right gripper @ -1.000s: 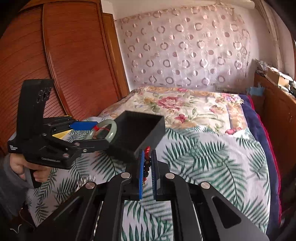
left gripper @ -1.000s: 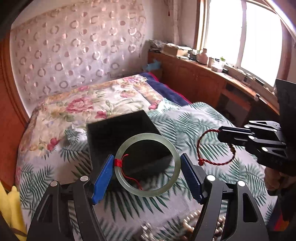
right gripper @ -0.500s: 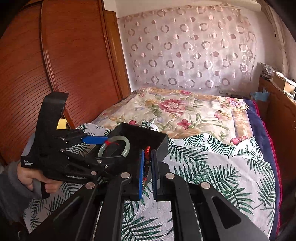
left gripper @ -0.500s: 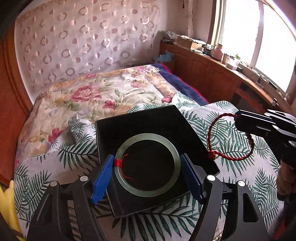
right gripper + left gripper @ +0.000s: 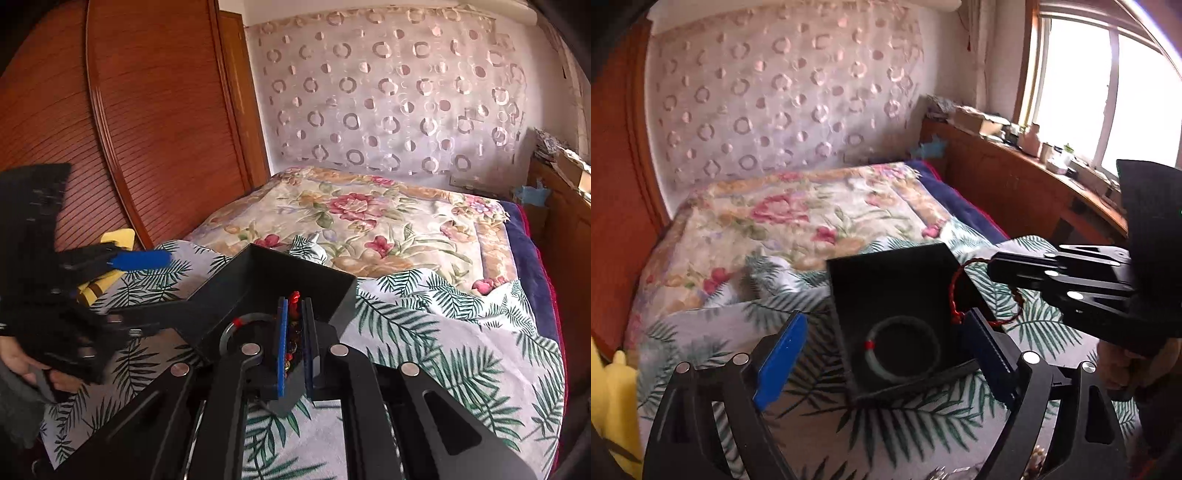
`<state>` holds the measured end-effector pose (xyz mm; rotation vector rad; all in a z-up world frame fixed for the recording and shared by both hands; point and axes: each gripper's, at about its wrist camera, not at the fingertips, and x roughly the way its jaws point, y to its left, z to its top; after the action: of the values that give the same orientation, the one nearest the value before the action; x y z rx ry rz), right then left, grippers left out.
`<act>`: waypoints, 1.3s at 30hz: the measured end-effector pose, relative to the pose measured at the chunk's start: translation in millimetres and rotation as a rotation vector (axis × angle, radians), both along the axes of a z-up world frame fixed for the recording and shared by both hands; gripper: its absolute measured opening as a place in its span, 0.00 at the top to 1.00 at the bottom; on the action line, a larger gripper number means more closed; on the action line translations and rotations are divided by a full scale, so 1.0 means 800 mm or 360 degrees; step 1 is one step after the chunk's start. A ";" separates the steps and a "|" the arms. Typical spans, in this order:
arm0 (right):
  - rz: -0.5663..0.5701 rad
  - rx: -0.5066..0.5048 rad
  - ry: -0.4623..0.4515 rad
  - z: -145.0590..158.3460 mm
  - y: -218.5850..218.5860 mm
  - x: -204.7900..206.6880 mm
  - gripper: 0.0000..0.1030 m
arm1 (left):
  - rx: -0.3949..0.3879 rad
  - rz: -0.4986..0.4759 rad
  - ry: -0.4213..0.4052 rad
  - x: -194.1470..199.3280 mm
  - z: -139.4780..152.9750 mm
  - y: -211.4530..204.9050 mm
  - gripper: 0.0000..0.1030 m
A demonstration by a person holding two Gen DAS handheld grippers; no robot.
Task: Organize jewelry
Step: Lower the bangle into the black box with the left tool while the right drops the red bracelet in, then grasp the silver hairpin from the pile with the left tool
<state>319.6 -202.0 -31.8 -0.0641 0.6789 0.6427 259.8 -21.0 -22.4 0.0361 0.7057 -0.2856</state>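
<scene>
The green bangle (image 5: 902,350) is seen lying flat on the floor of the black box (image 5: 886,273), which rests on the leaf-print cloth (image 5: 916,432) spread over the bed. A spot of red thread is tied round the bangle's left side. In the right wrist view only a grey arc of the bangle (image 5: 236,326) is visible; the rest is covered by the gripper's own frame.

The left gripper (image 5: 886,360) is held over the near part of the box with its jaws spread wide; they have just been opening, and nothing is pressed by the blue pads, the bangle lying loose below and between them. In the right wrist view this gripper is blurred, and only one blue pad (image 5: 142,260) is clearly made out.

The right gripper (image 5: 293,334) is closed tightly on the red cord bracelet (image 5: 294,299), whose beads are partly hidden between the pads. From the left wrist view the bracelet's loop (image 5: 955,295) is seen hanging at the box's right rim; its lower part is cut off behind the left gripper's finger. Whether the loop touches the rim cannot be told.
</scene>
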 end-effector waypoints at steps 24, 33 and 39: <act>-0.0089 -0.0099 -0.0002 0.004 -0.012 -0.074 0.65 | -0.0029 0.0082 0.0121 -0.128 -0.046 0.034 0.19; -0.0106 -0.0112 0.0067 -0.029 -0.033 -0.160 0.65 | -0.0155 -0.0017 0.0281 -0.138 -0.076 0.024 0.38; -0.0125 -0.0097 0.0136 -0.058 -0.047 -0.203 0.65 | -0.0182 -0.0034 0.0361 -0.138 -0.092 0.013 0.54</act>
<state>157.1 -240.0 -78.4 -0.0661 0.7799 0.5516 149.2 -10.4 -96.1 -0.0992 0.9132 -0.3540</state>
